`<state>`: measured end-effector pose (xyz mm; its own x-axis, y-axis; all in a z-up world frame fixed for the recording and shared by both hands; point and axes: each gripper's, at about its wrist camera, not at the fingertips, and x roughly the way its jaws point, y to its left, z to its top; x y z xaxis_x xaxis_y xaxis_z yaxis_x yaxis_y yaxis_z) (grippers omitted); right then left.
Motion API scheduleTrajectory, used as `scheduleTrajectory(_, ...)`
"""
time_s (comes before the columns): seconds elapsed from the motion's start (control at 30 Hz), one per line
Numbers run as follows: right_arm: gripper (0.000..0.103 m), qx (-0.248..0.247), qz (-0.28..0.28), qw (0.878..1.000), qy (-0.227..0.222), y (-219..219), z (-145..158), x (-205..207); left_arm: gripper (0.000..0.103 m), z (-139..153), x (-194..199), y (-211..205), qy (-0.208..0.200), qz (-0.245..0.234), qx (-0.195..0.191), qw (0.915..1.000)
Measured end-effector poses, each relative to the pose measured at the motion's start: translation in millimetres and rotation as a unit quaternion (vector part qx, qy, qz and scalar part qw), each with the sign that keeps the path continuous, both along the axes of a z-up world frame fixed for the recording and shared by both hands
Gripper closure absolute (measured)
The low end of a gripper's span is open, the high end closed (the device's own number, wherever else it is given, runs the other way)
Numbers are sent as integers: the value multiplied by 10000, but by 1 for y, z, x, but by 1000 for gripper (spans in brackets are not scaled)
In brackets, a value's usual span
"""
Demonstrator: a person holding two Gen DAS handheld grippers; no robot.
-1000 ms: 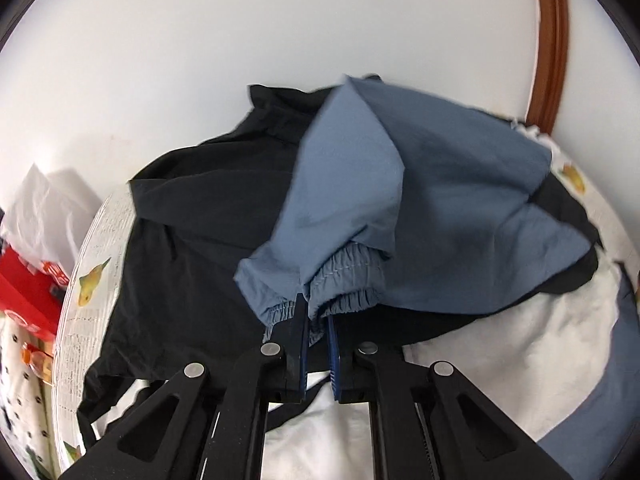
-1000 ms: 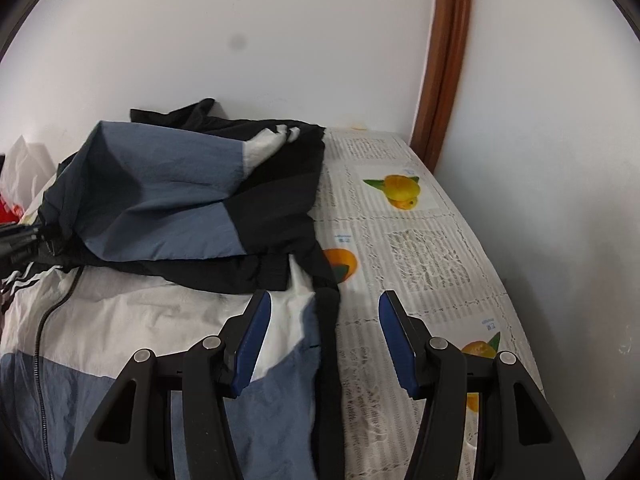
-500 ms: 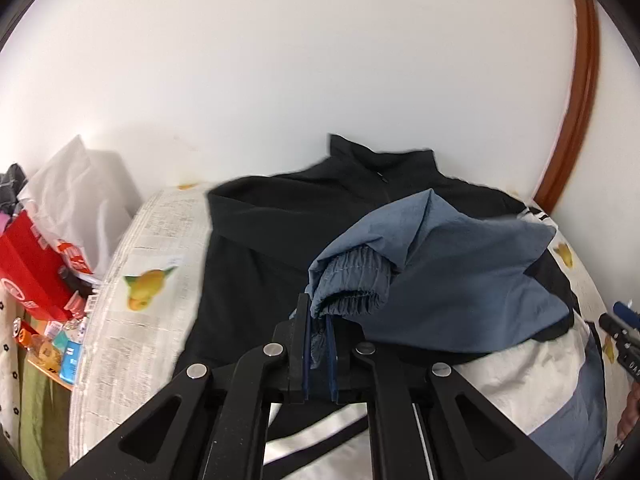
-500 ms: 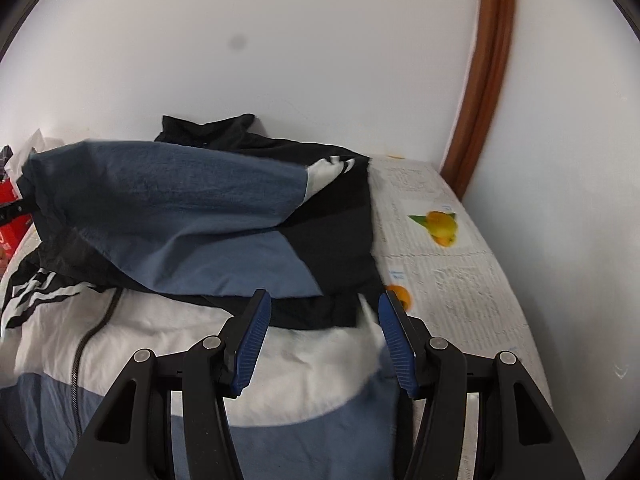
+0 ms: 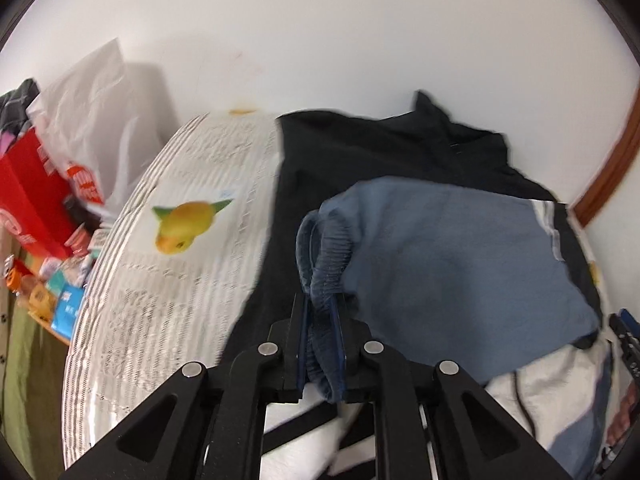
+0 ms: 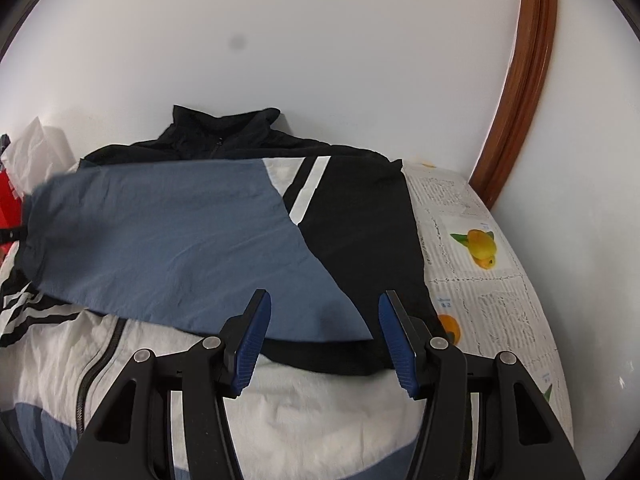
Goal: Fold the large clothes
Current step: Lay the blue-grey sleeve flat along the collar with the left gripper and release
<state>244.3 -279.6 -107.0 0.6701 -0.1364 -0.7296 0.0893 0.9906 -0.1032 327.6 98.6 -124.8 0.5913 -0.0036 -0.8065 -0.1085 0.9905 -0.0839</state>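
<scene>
Between left tongs [image 5: 320,320]: gathered elastic cuff [image 5: 326,248].

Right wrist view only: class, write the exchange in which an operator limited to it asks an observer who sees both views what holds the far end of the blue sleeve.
Operator: What holds the sleeve at its far end?
Observer: The left gripper. The elastic sleeve cuff sits between its jaws, which are opening.
Operator: What lies beyond the jacket on that side?
Observer: Bare tablecloth with a yellow fruit print.
</scene>
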Motion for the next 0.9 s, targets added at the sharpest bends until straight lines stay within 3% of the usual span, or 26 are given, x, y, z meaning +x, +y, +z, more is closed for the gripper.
scheduleTrajectory(0.2, 47, -158, -330, 9992, 180, -11, -24, 17, 90, -9, 3, 11, 17, 33, -157, 9999)
scheduleTrajectory(0.33, 45, -234, -565, 9973, 413, -17, -39, 23, 70, -7, 2, 7, -30, -79, -145, 9999)
scheduleTrajectory(0.47, 45, -240, -746, 9940, 765, -21, -53, 26, 68, -2, -3, 3, -59, -142, -106, 9998)
scheduleTrajectory(0.77, 44, -9, -888, 9956, 288, -29, -12, -22, 68, 19, -37, -6, -280, -225, 149, 9992)
scheduleTrajectory(0.9, 44, 205, -875, 9956, 271, -39, 5, -48, 68, 32, -61, -10, -519, -235, 493, 9972)
